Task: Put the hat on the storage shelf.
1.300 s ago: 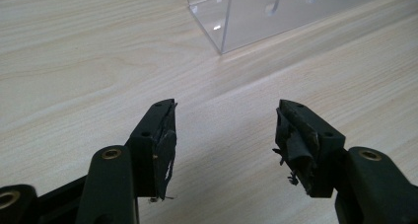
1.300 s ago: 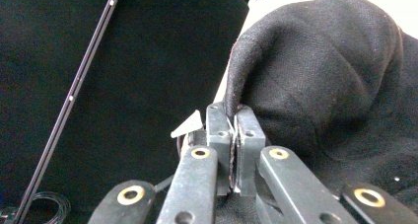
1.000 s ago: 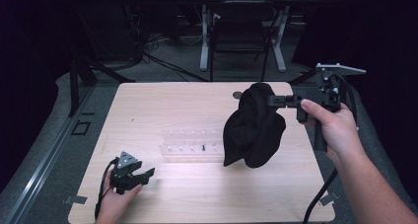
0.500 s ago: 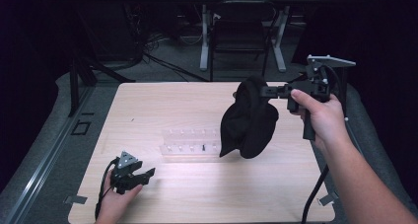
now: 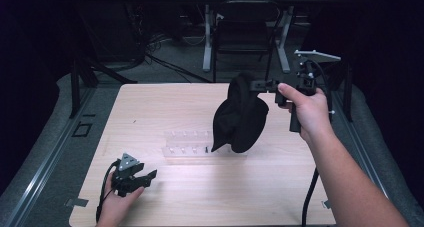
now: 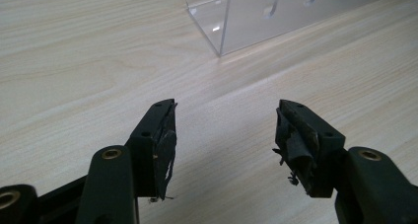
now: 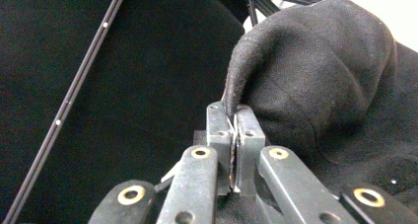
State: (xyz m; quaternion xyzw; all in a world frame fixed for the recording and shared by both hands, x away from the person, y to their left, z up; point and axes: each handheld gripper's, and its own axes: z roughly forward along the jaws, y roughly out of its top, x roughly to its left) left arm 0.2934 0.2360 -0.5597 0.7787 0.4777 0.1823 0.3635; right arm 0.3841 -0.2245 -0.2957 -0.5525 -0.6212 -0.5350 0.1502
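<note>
Probably lab: dark room, floor cables (image 5: 165, 62), bare wooden table (image 5: 165, 107).

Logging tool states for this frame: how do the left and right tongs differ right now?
The left tongs are open with nothing between the jaws; the right tongs are shut on the black cloth. The left sit low at the table's near corner; the right are raised, with the cloth hanging from them. Both are hand-held.
</note>
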